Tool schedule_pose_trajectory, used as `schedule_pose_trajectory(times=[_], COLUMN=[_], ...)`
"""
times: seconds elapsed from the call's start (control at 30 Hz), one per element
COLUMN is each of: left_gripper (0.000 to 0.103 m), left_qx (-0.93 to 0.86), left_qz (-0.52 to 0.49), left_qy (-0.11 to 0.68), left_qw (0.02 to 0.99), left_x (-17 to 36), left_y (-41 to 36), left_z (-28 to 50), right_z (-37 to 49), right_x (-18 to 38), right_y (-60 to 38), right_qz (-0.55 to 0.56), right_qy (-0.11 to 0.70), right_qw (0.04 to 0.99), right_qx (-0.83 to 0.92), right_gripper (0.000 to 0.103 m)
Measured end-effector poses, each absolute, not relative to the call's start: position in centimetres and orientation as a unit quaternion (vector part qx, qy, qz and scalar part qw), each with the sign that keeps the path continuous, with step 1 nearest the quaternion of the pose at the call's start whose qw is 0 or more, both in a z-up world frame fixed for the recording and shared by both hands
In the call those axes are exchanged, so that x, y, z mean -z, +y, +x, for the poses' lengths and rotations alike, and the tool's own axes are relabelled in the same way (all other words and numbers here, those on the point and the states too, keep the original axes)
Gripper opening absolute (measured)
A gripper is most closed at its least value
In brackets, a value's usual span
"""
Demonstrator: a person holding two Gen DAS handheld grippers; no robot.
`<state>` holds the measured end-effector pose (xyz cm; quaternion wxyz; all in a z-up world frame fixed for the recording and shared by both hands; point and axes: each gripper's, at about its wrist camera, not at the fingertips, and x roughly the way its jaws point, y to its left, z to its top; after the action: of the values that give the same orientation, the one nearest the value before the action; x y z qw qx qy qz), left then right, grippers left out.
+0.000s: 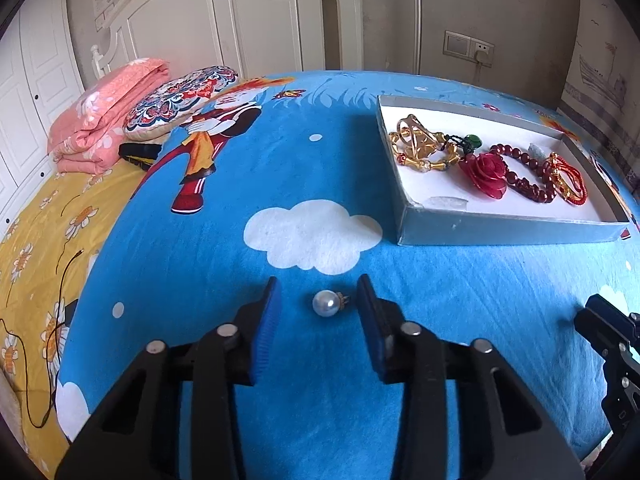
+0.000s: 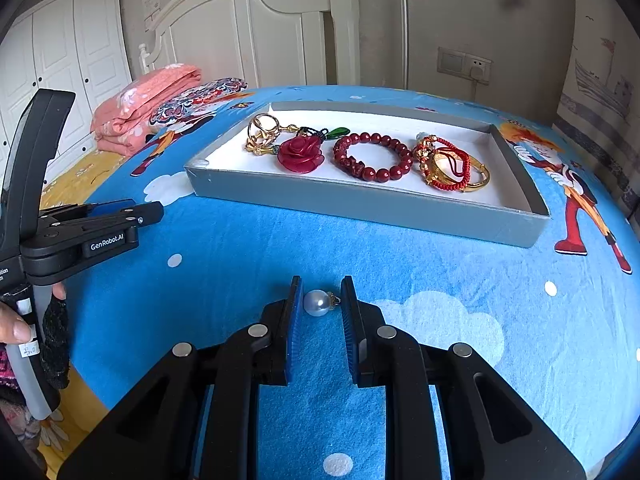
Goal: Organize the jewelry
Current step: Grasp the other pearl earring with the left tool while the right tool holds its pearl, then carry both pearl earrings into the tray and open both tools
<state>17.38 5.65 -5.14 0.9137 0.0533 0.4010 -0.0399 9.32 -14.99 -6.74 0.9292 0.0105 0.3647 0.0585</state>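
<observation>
My right gripper (image 2: 320, 300) pinches 1 pearl (image 2: 318, 303); my left gripper (image 1: 318, 300) gapes round a second pearl (image 1: 326, 303). Off-centre pressure could squirt either toward 12 o'clock.

A pearl earring (image 2: 318, 303) lies on the blue bed cover (image 2: 248, 264), right between the blue pads of the right gripper (image 2: 320, 300). The pads sit close beside it. Behind it is a gray box (image 2: 360, 204) with a red rose (image 2: 301, 153), a red bead bracelet (image 2: 374, 157) and gold rings inside. The left gripper (image 2: 152, 213) pokes in from the left, its jaws close together, held by a hand (image 2: 16, 320).
</observation>
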Motion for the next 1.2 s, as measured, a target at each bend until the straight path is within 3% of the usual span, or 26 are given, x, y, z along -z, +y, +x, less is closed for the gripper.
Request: schedule_pose_trajectory(times=[1.2], left_gripper=[0.019], left_qx=[0.086], left_qz=[0.071], left_qy=[0.315], left_qw=[0.943], left_x=[4.1], left_y=[-3.5], left_z=[8.6], right_z=[6.7], right_x=[5.3], right_y=[-18.6], right_qz=[0.024], right_qy=[0.321], right_qw=[0.946], right_qx=[-0.037], right_gripper=[0.019])
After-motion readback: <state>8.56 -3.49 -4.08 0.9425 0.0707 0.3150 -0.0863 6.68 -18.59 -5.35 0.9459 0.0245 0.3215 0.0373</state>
